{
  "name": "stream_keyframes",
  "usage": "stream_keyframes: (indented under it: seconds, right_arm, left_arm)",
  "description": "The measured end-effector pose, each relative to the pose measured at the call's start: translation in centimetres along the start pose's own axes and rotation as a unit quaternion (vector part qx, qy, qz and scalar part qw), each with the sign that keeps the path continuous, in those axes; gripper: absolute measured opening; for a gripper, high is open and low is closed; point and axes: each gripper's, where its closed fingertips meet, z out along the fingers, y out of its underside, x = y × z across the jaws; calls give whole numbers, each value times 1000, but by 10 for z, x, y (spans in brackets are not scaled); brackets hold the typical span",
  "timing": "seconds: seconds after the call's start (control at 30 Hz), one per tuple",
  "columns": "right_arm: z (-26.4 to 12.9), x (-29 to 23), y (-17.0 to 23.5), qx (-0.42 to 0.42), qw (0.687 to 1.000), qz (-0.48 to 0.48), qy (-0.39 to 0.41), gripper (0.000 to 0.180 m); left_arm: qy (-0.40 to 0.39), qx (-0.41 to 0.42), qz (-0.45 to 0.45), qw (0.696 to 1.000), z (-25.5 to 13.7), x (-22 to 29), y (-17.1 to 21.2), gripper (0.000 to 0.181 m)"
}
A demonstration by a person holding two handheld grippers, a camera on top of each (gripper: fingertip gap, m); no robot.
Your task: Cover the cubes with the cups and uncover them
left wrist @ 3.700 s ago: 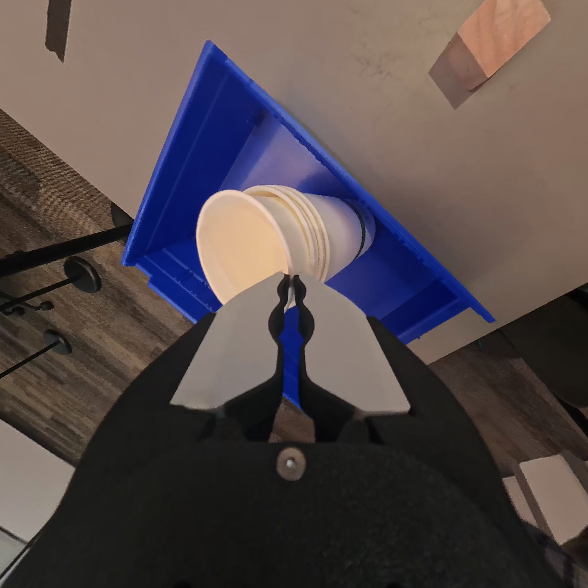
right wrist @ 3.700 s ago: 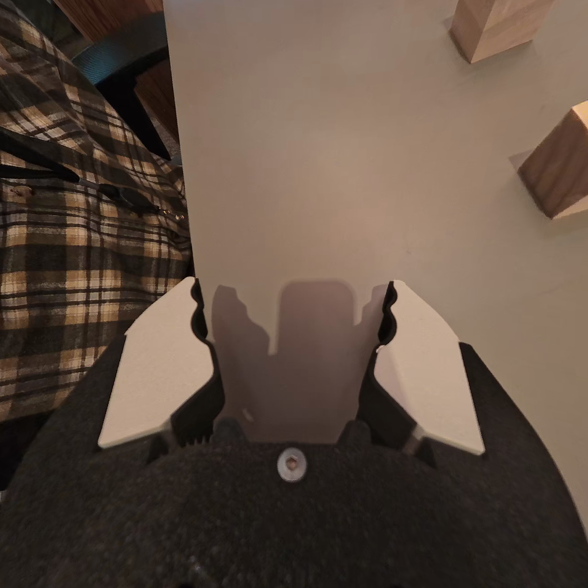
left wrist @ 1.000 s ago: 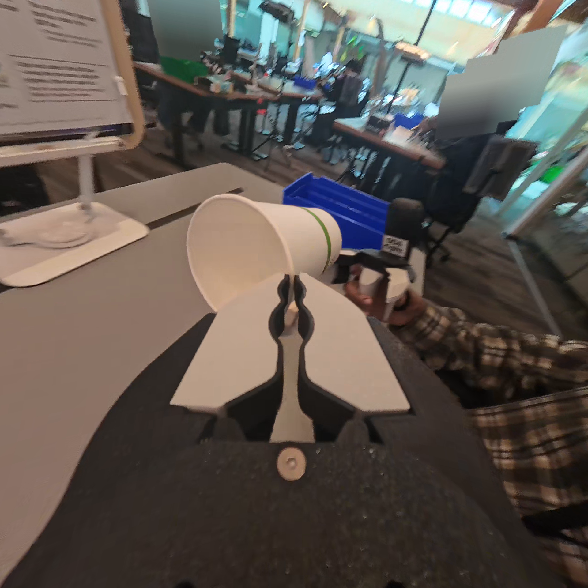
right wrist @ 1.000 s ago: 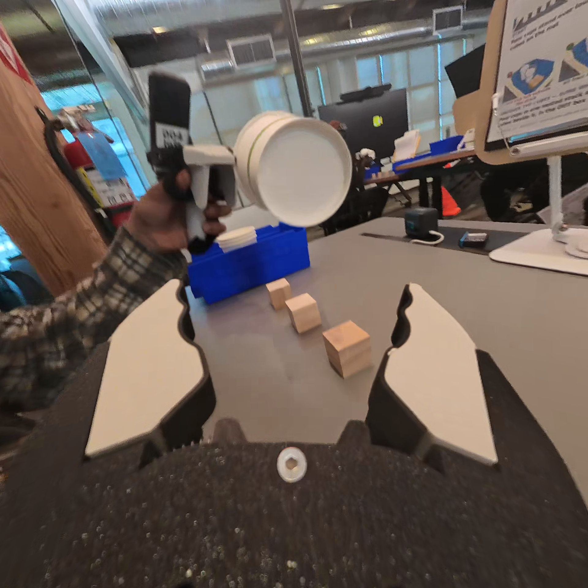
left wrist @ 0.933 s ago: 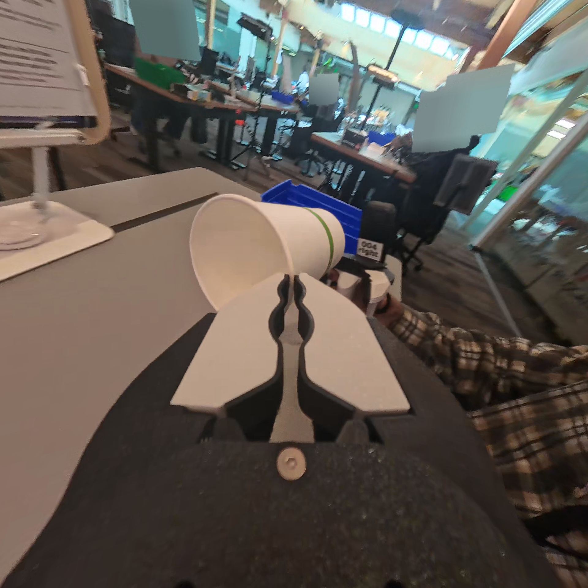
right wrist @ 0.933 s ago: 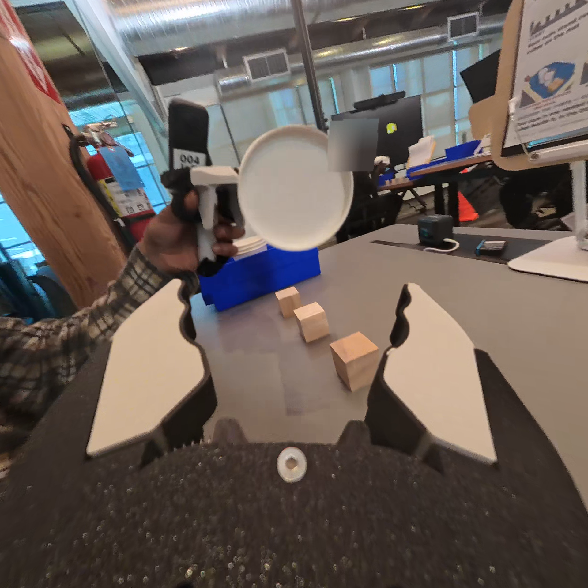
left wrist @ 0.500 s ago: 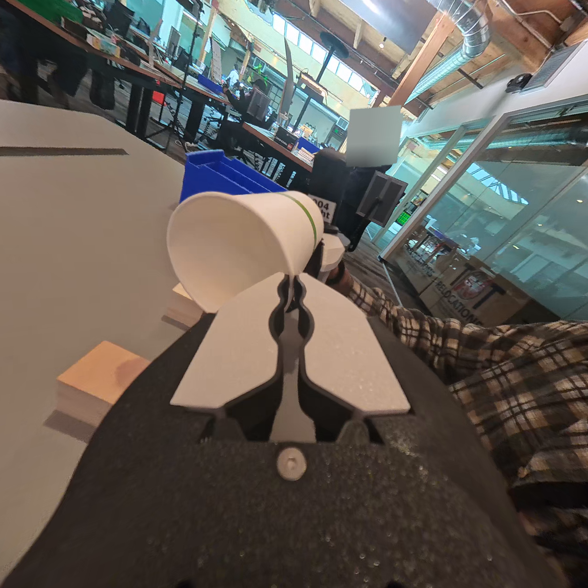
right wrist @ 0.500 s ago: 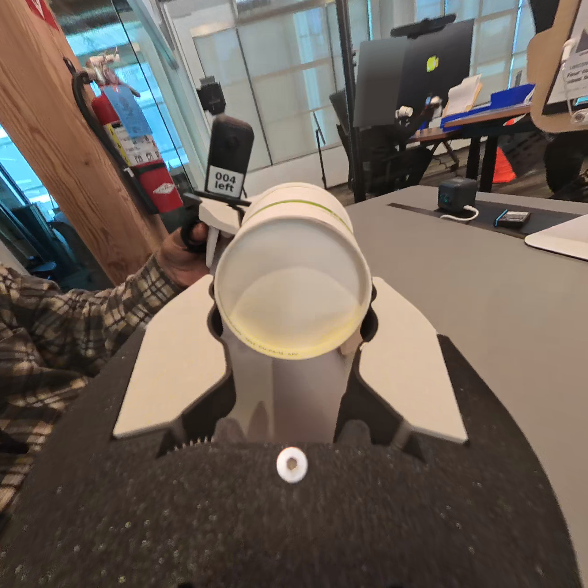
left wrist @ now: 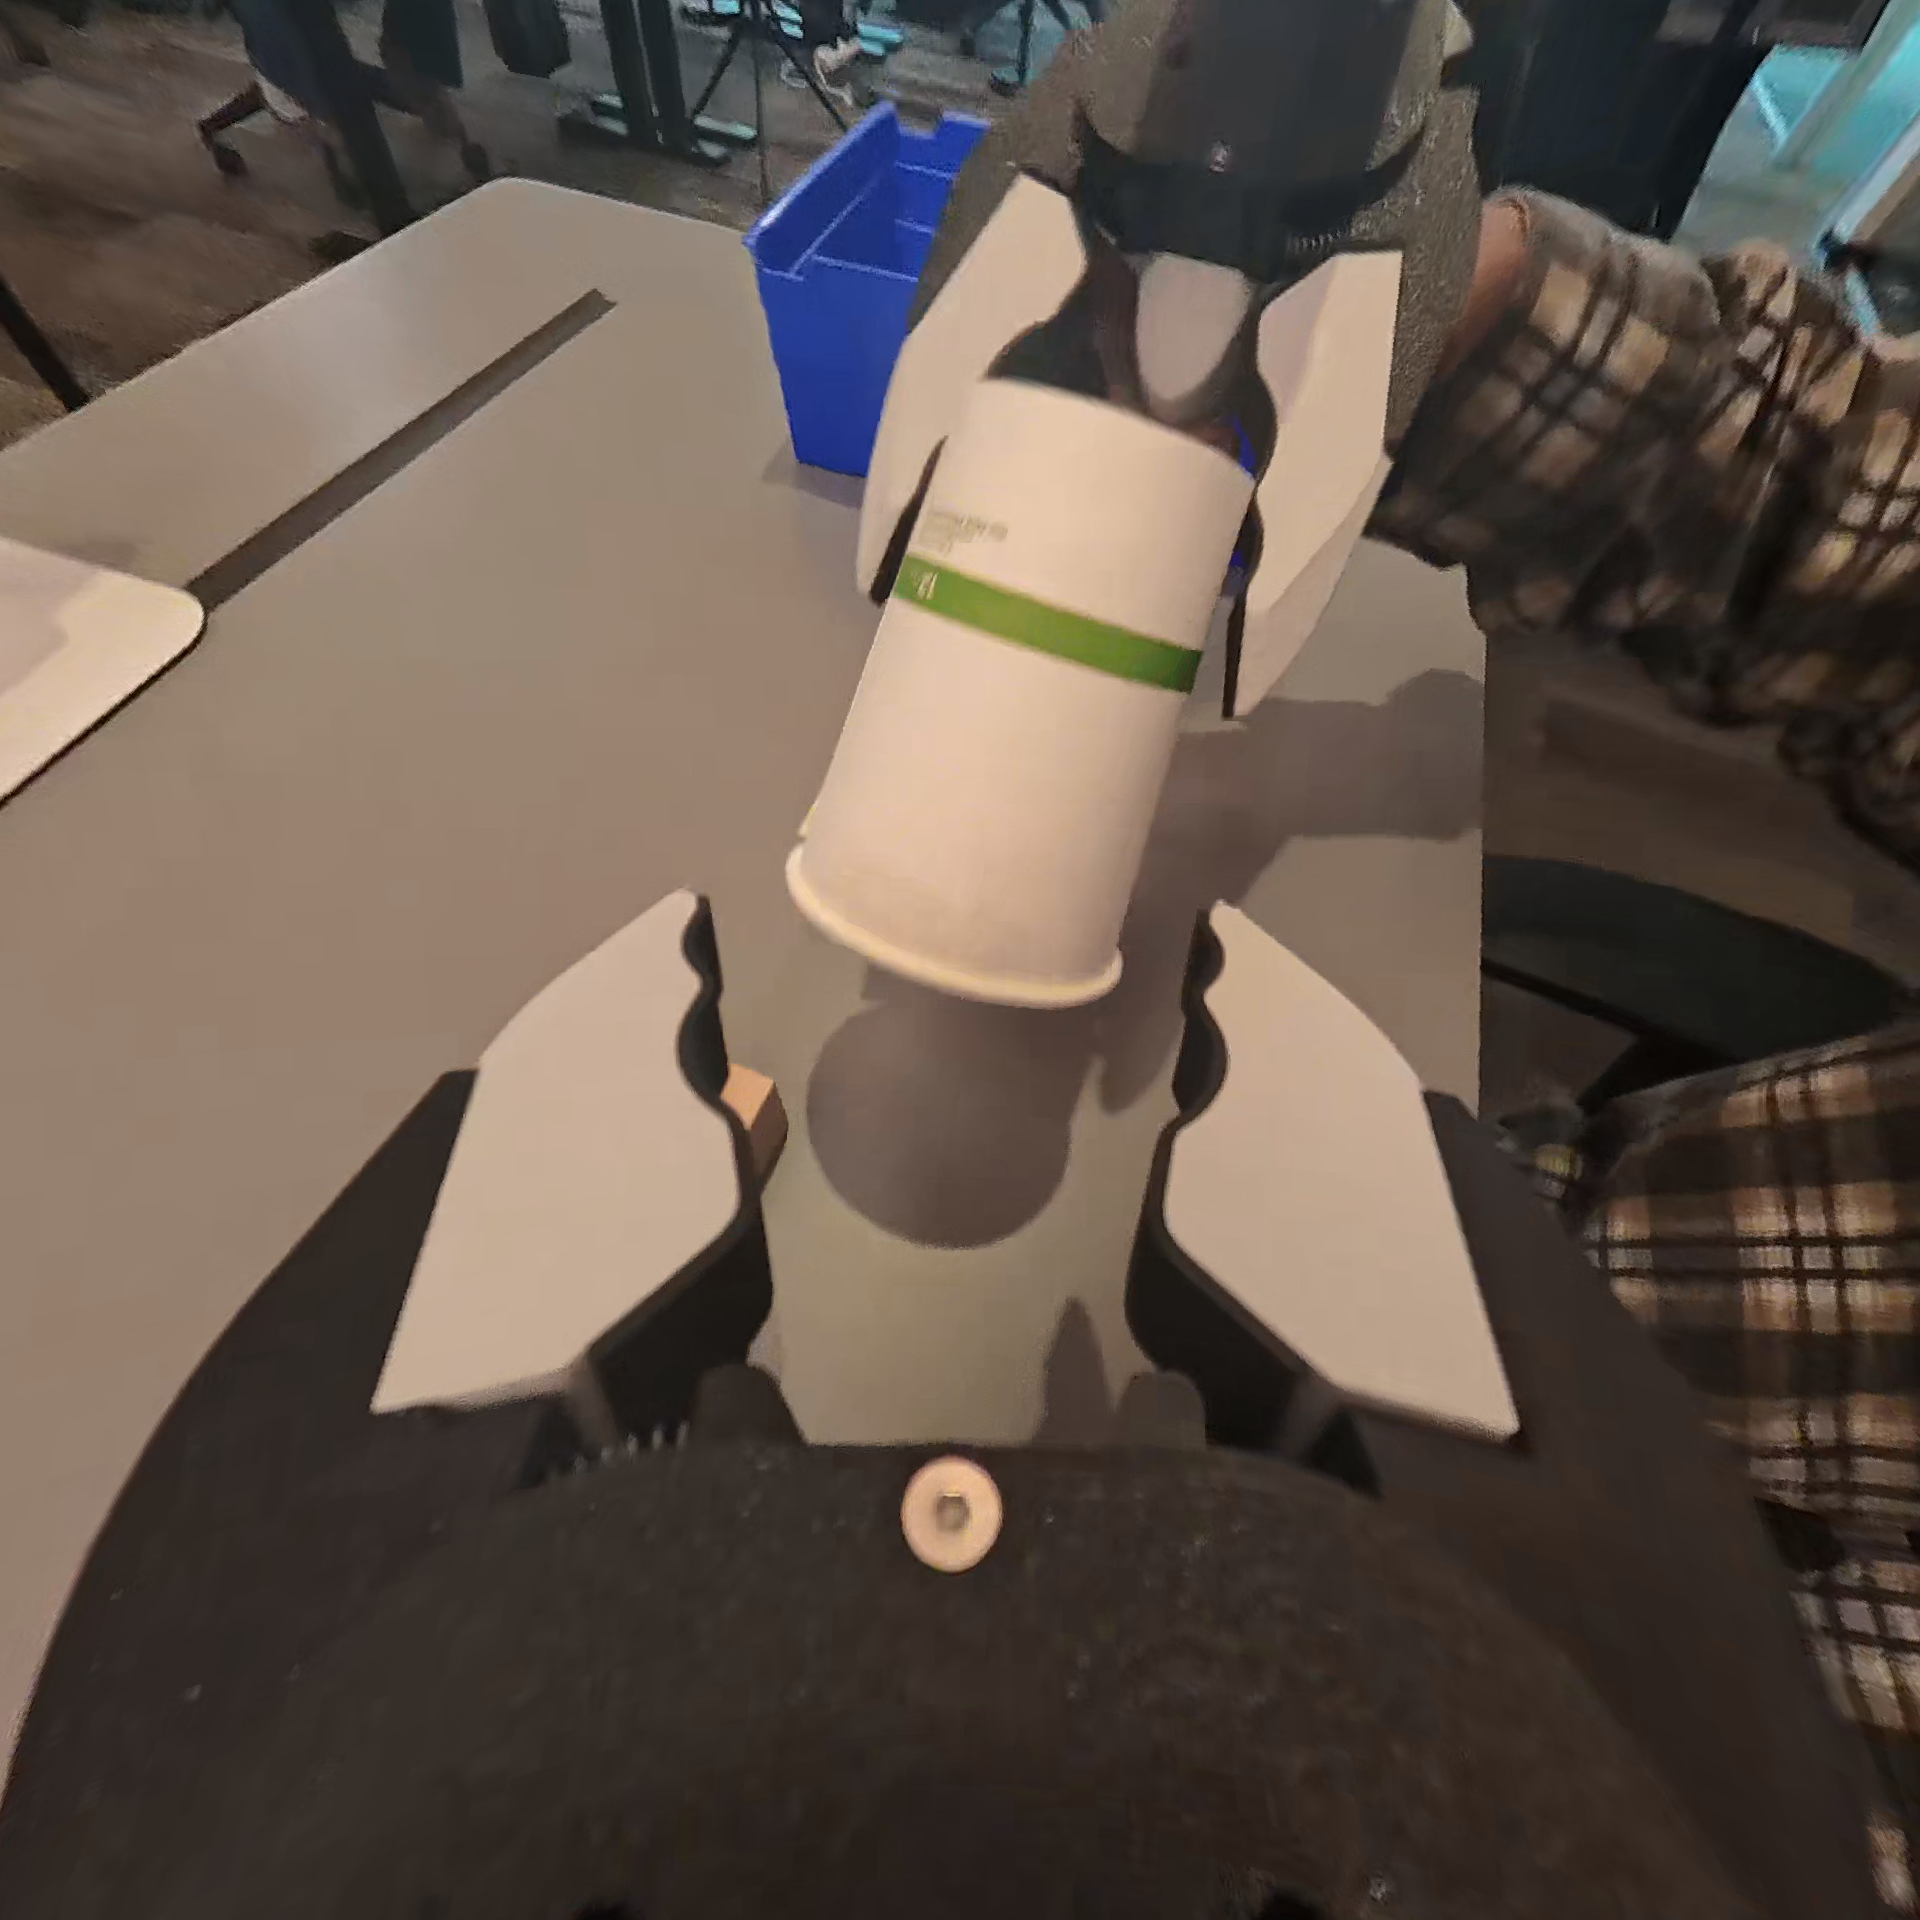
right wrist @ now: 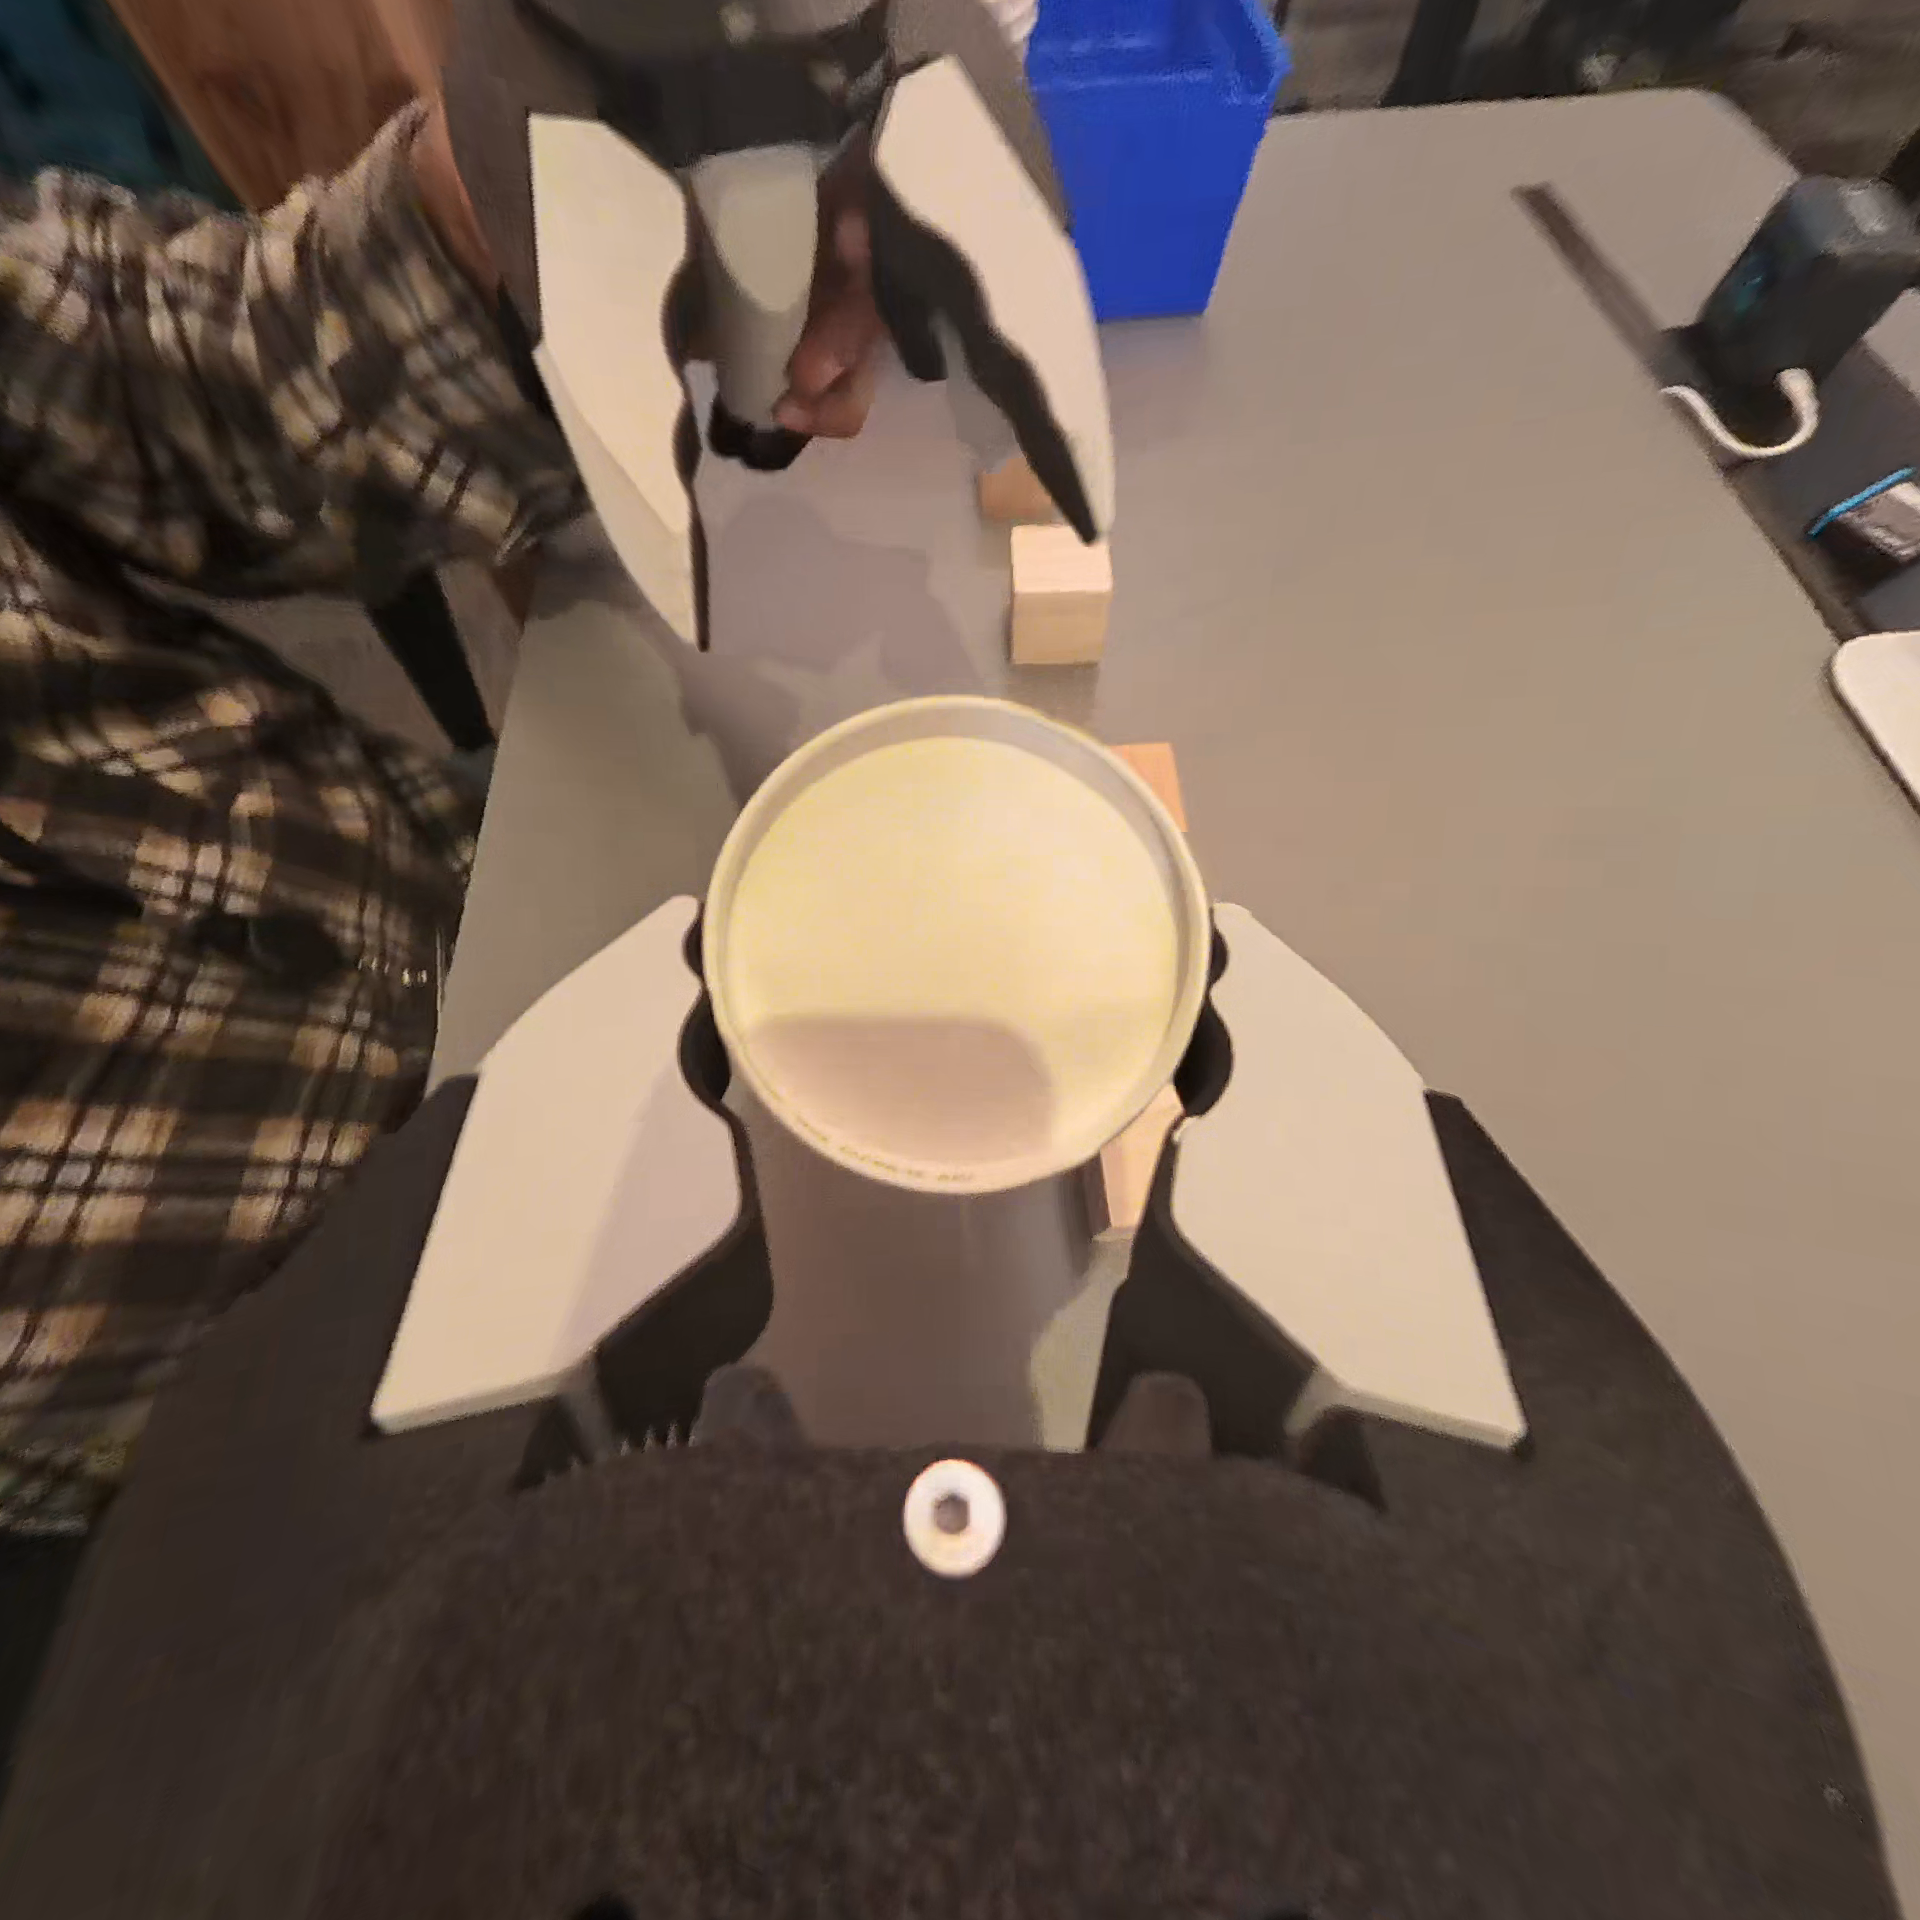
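Looks like big shared office or lab. Grey table [left wrist: 436,644] with blue bin [left wrist: 842,301] at 12 o'clock. More desk legs and chairs [left wrist: 665,73] on floor behind, 11 o'clock. Small black box with white cable [right wrist: 1808,301] on table at 2 o'clock.
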Motion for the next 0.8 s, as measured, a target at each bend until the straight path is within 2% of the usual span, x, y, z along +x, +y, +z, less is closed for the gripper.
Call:
stream_keyframes:
  seconds: [0.27, 0.53, 0.63, 0.7, 0.8]
  right_arm:
    - [11, -18, -6, -76, 995, -32, -52, 85]
    - [19, -26, -3, -112, 989, -39, -84, 85]
    - [18, -20, -8, -88, 993, -37, -67, 86]
    - [11, -13, -19, -36, 998, -24, -43, 95]
    - [-11, 1, -34, 70, 998, 4, 4, 98]
  left_arm:
    - [73, -78, 32, 994, 48, 27, 5, 93]
    - [87, -101, 53, 990, 64, 37, 14, 82]
    - [82, -82, 26, 993, 65, 35, 14, 81]
    - [69, -66, 2, 995, 61, 28, 16, 81]
    - [19, -33, -27, 999, 35, 7, 18, 81]
